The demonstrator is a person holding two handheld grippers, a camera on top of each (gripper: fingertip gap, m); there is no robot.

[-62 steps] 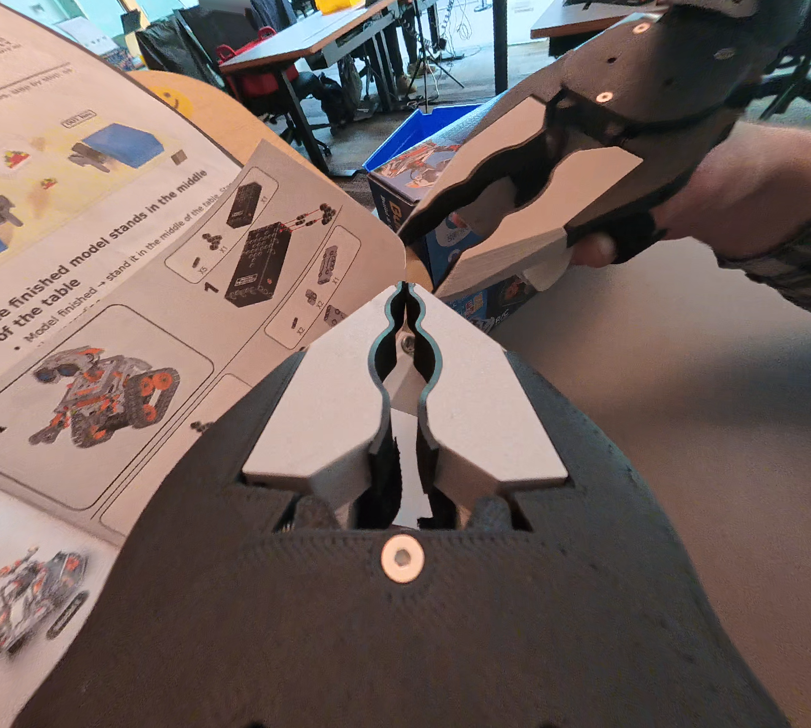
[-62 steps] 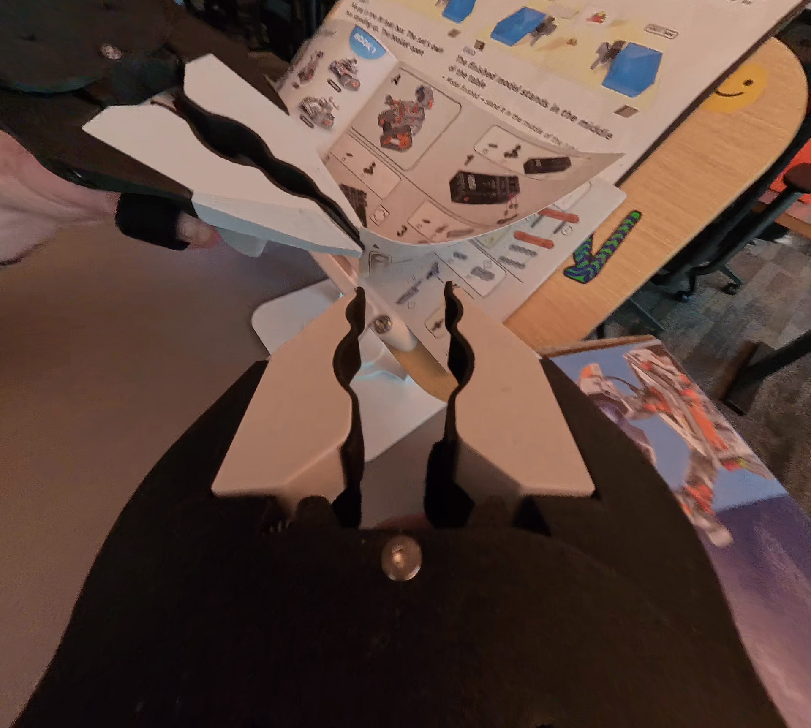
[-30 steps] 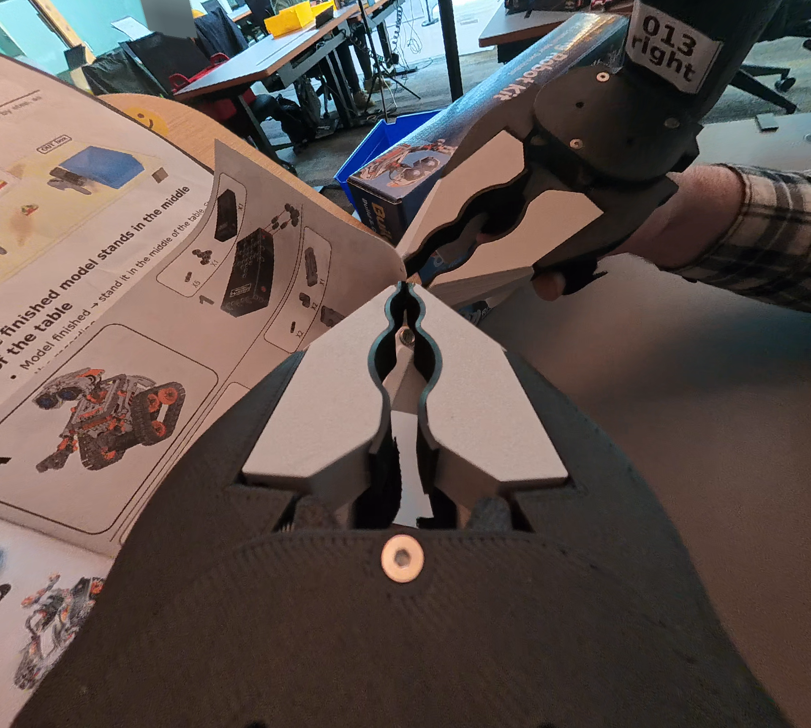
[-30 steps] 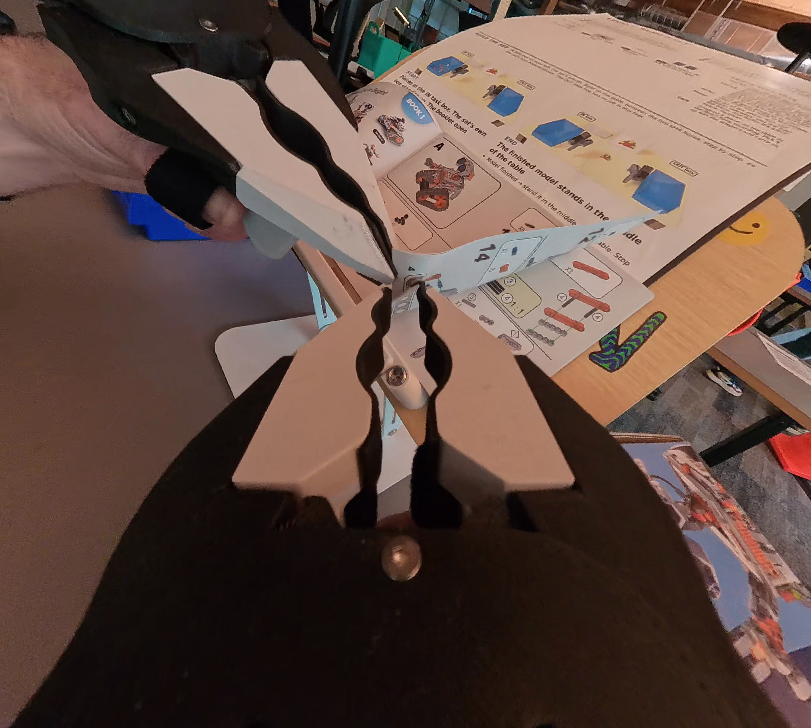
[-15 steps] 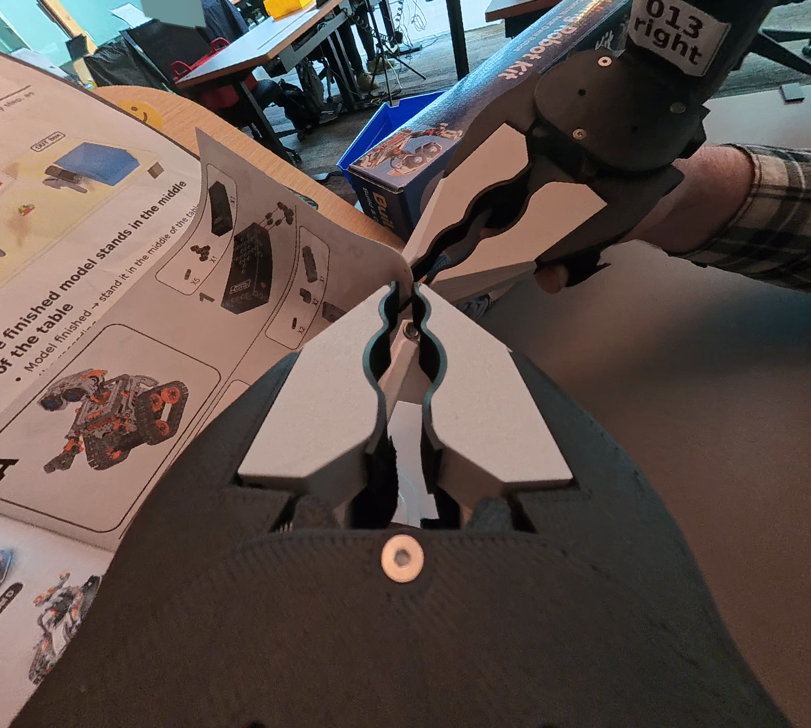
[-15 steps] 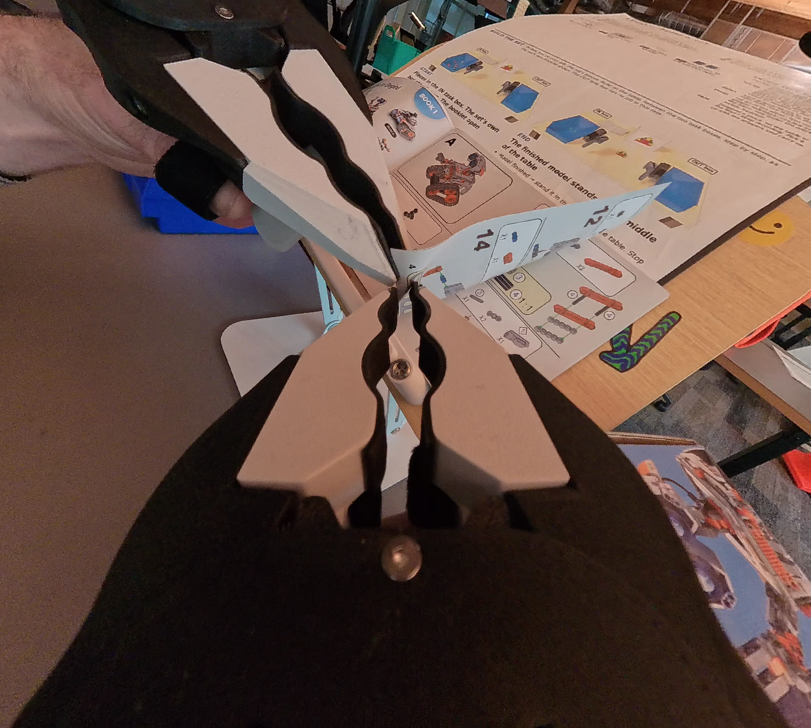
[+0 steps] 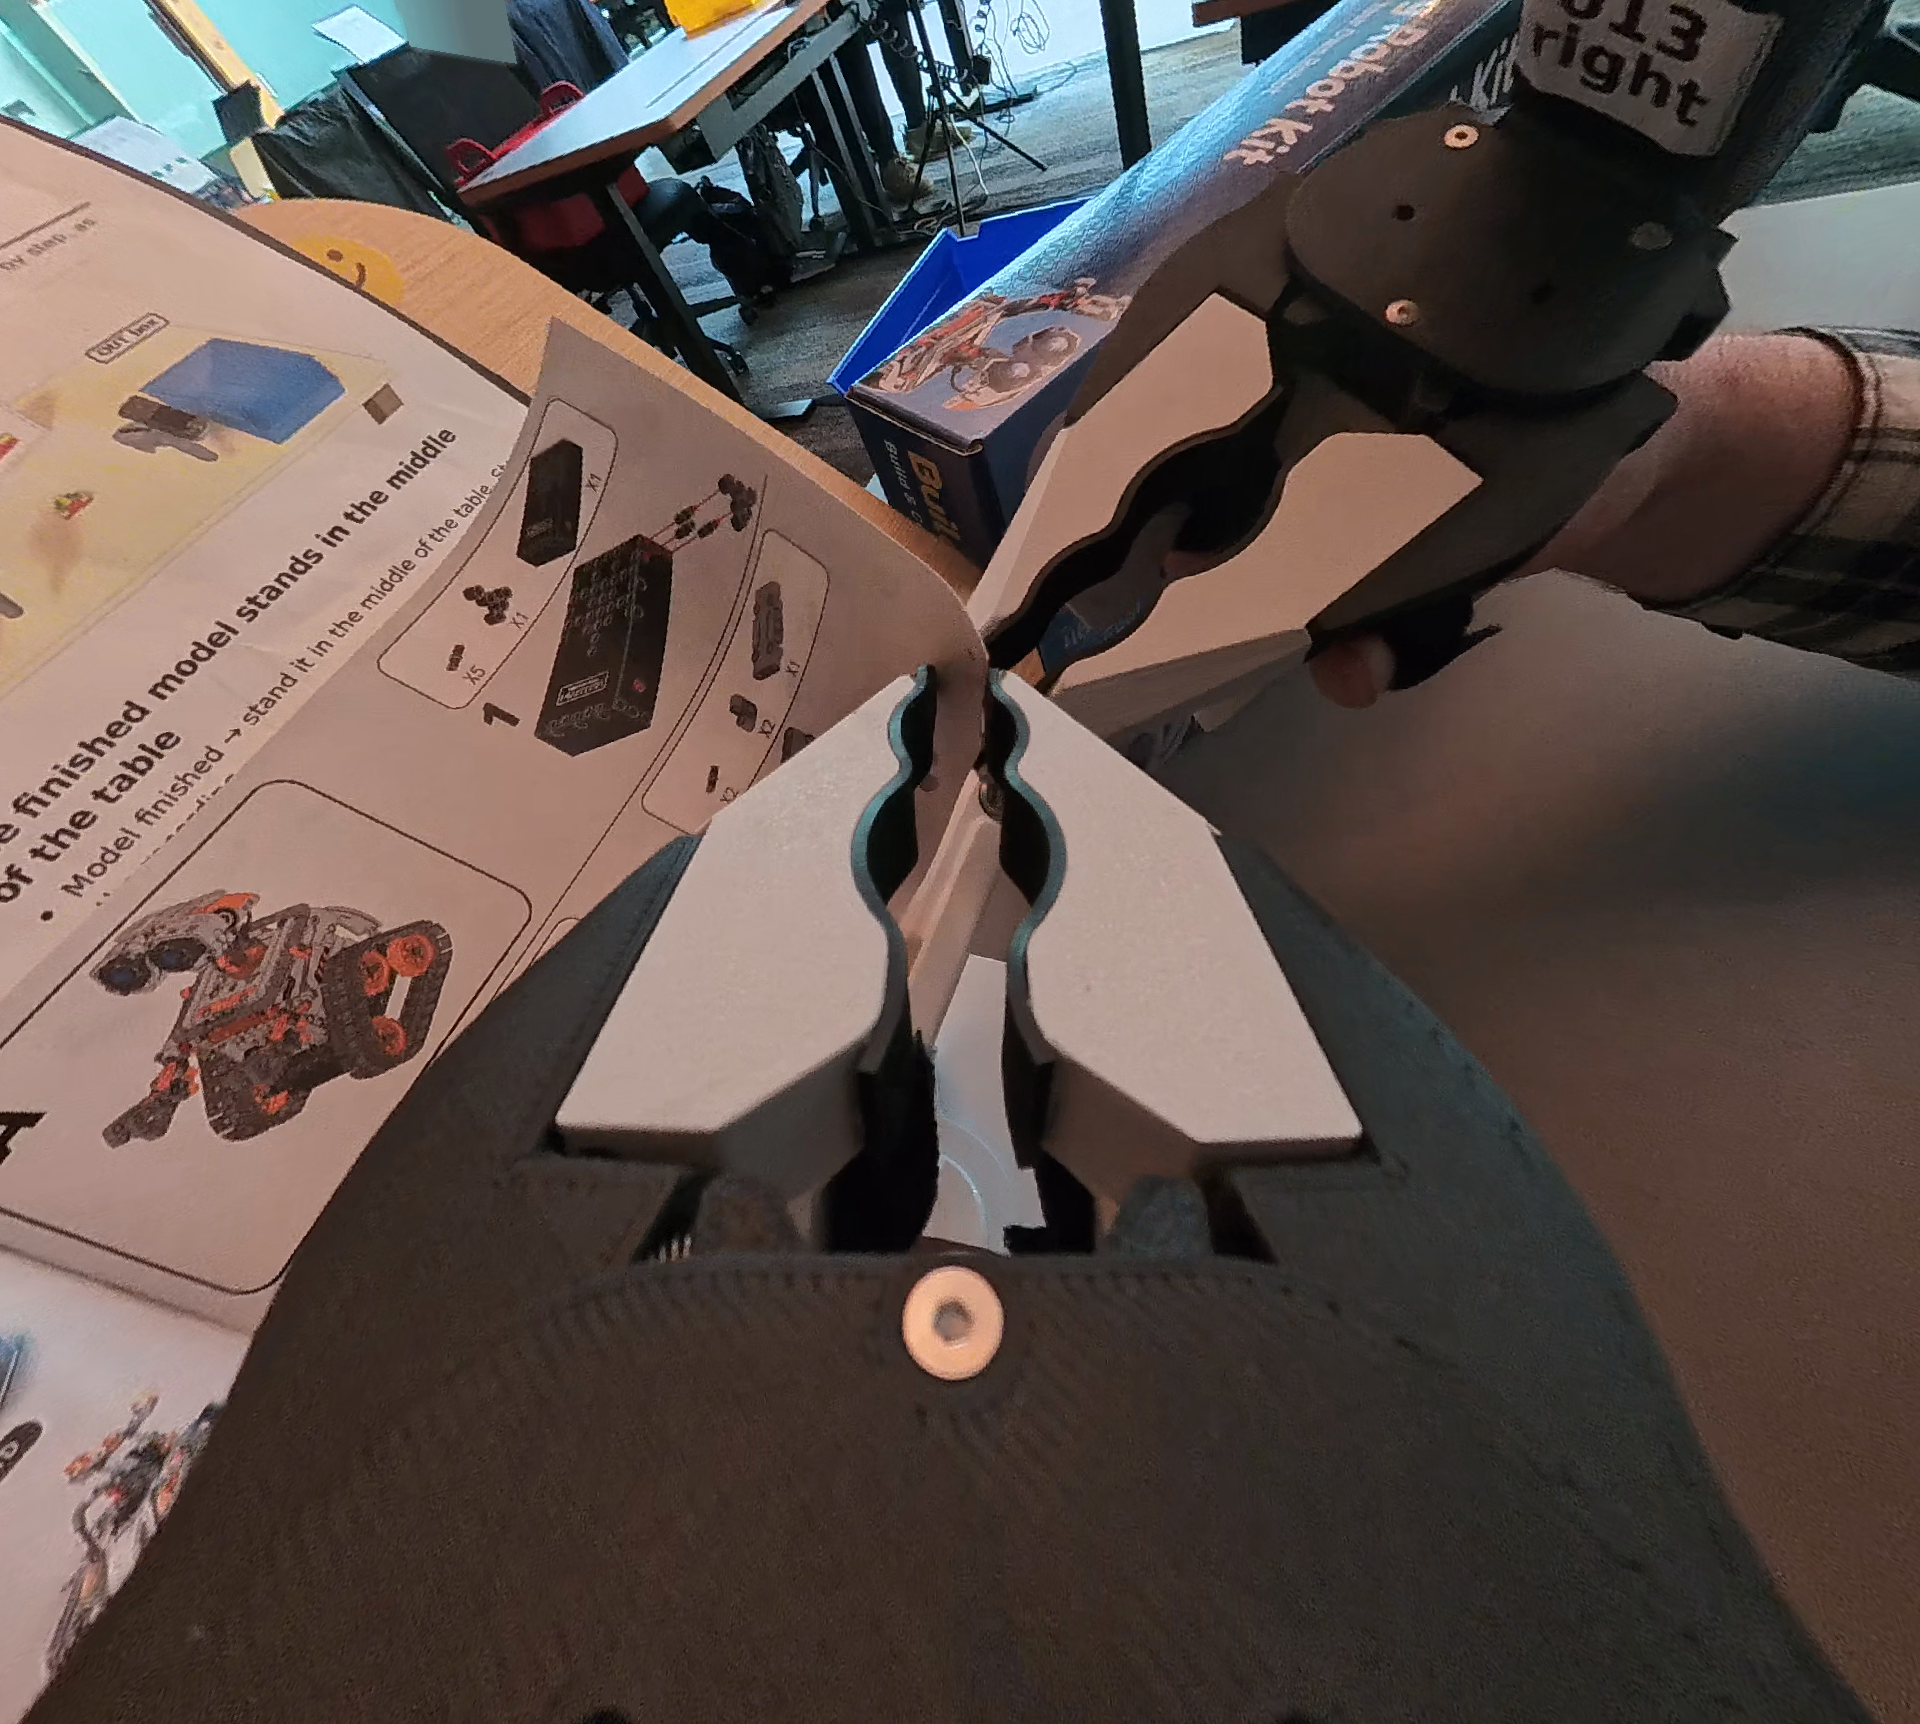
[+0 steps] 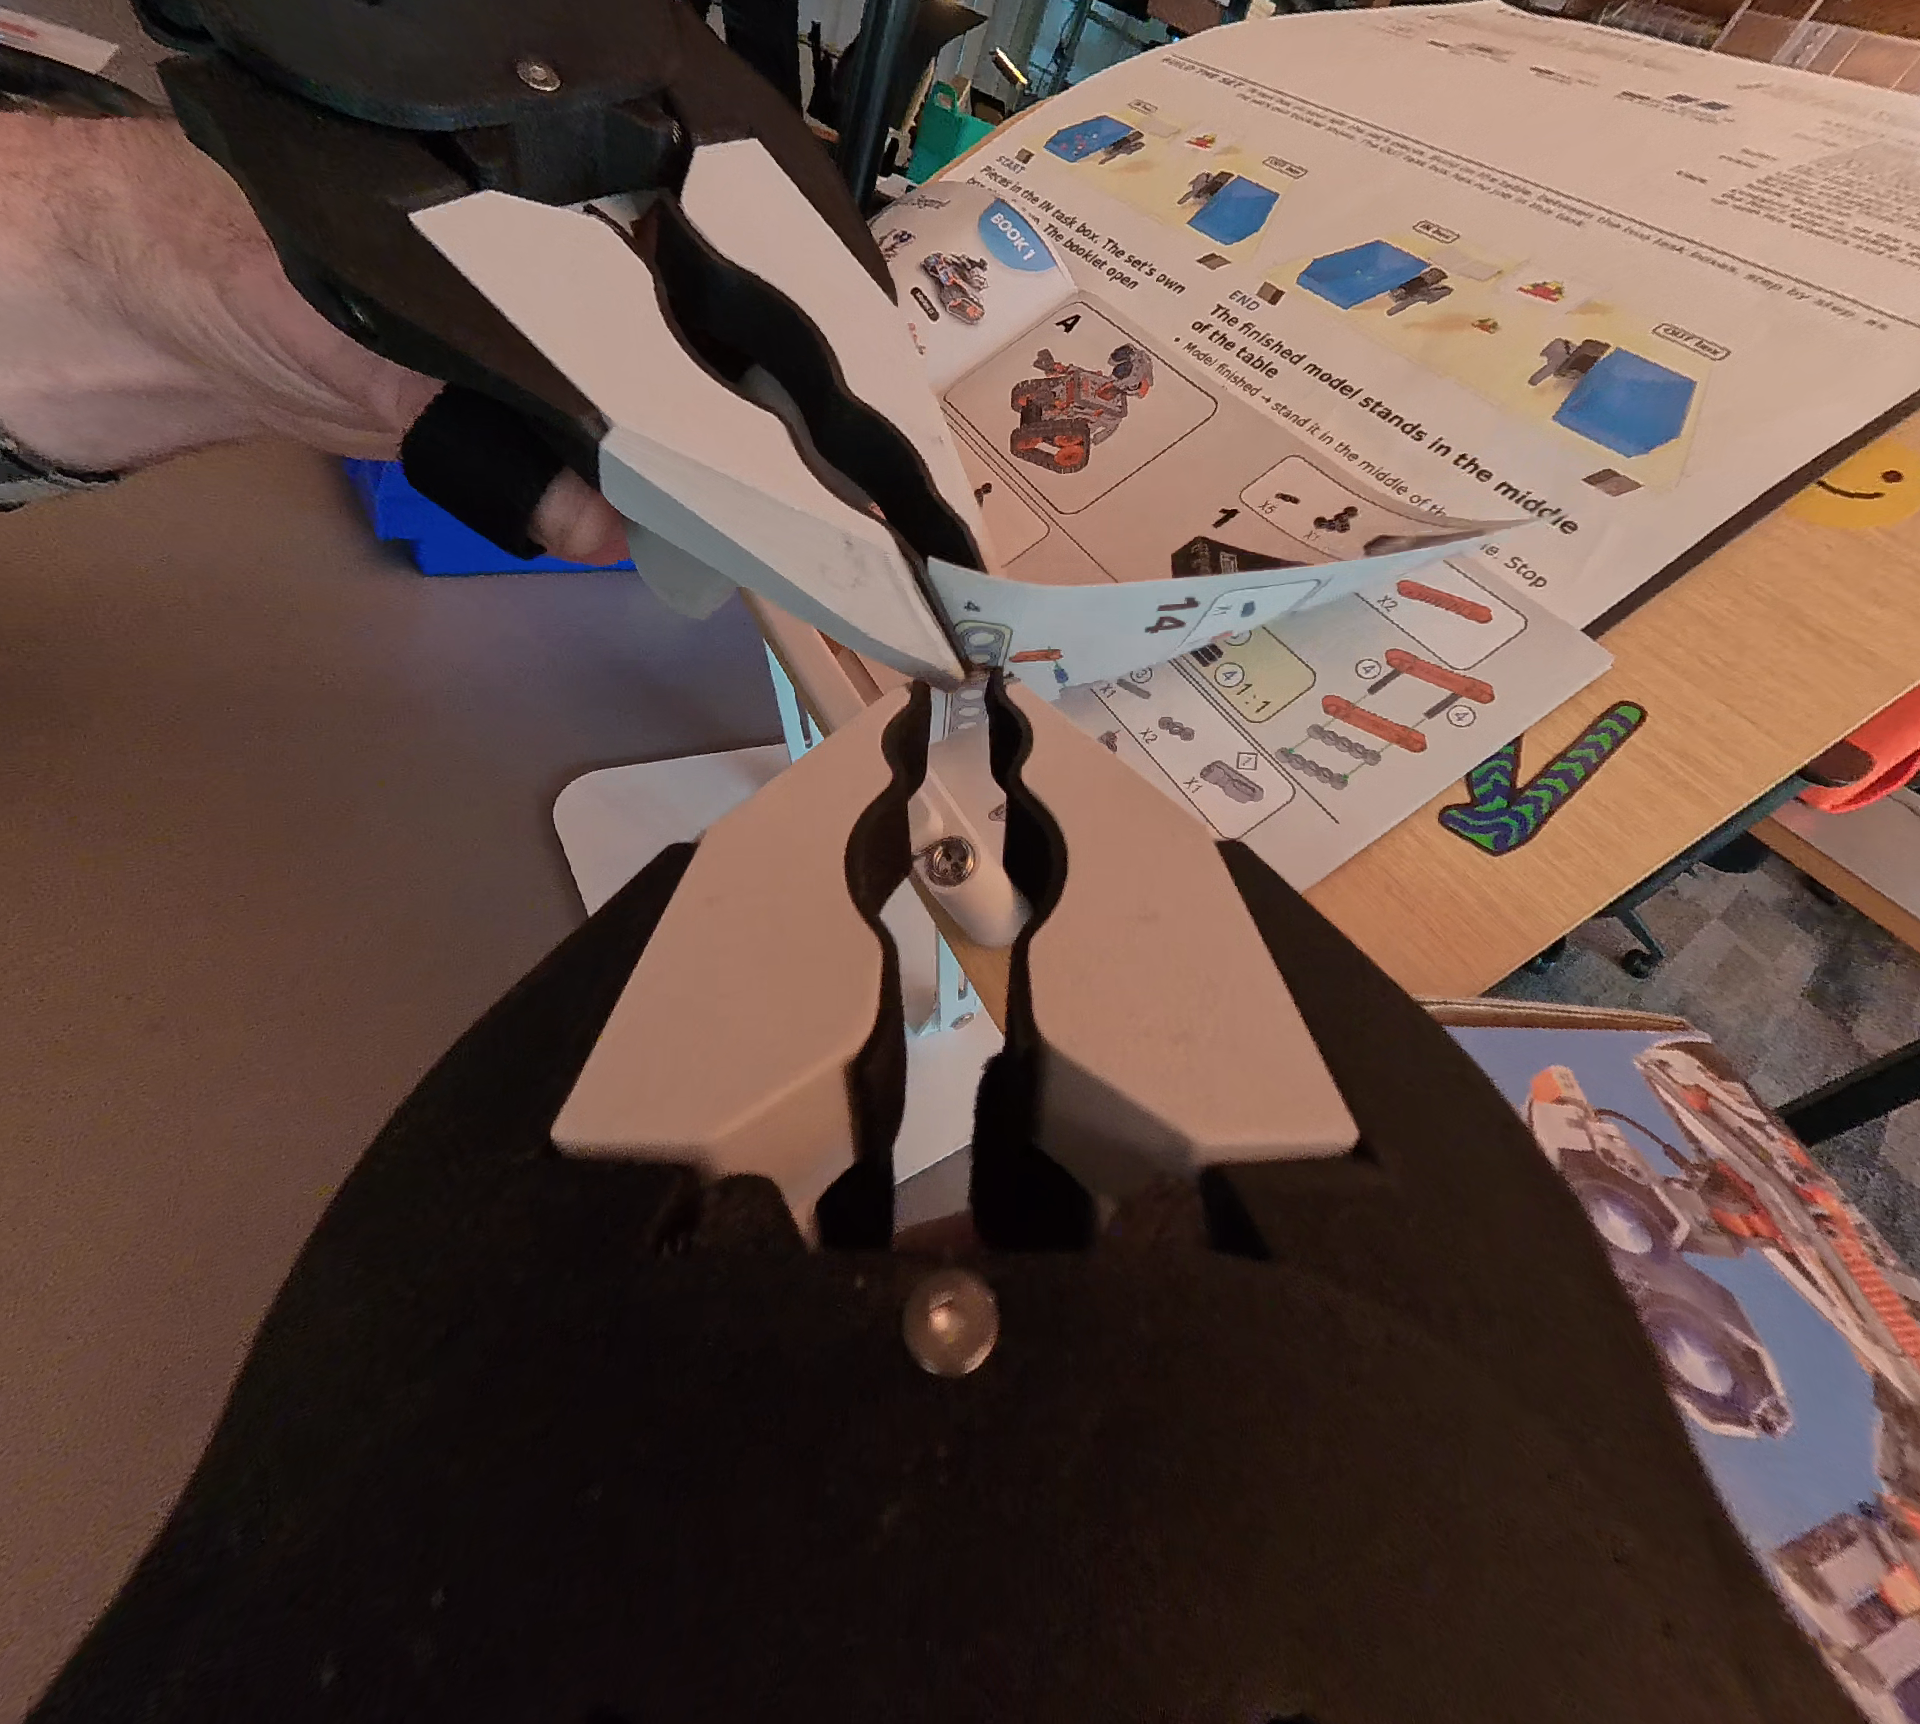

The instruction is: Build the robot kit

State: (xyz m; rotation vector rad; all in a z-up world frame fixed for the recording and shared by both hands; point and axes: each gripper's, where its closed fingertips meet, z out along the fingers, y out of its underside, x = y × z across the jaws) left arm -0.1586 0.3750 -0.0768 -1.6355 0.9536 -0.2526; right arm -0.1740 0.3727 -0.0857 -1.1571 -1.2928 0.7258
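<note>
In the left wrist view, the left gripper (image 7: 961,687) was at the free corner of a lifted booklet page (image 7: 675,635). Its jaws stood a little apart, with the paper's edge running down through the narrow gap, so it read to us as loosened rather than clamped. The right gripper (image 7: 1013,651), carried by a hand (image 7: 1714,469) in a plaid cuff, came in from the right with its tips just beside that same corner, nearly touching the left tips. Behind it lay a blue kit box (image 7: 935,427), and to the left a large printed instruction sheet (image 7: 156,531) lay on a tilted wooden board (image 7: 499,292). In the right wrist view, the right gripper (image 8: 958,689) also showed a slim gap between its fingers, with the page corner at their very tips. We could not tell whether it pinched any paper. The left gripper (image 8: 961,651) reached down from the upper left and met it tip to tip. The page curled up and away from the open booklet (image 8: 1351,718) lying flat on the board, above a white stand base (image 8: 665,801) on the grey table (image 8: 260,843).
</note>
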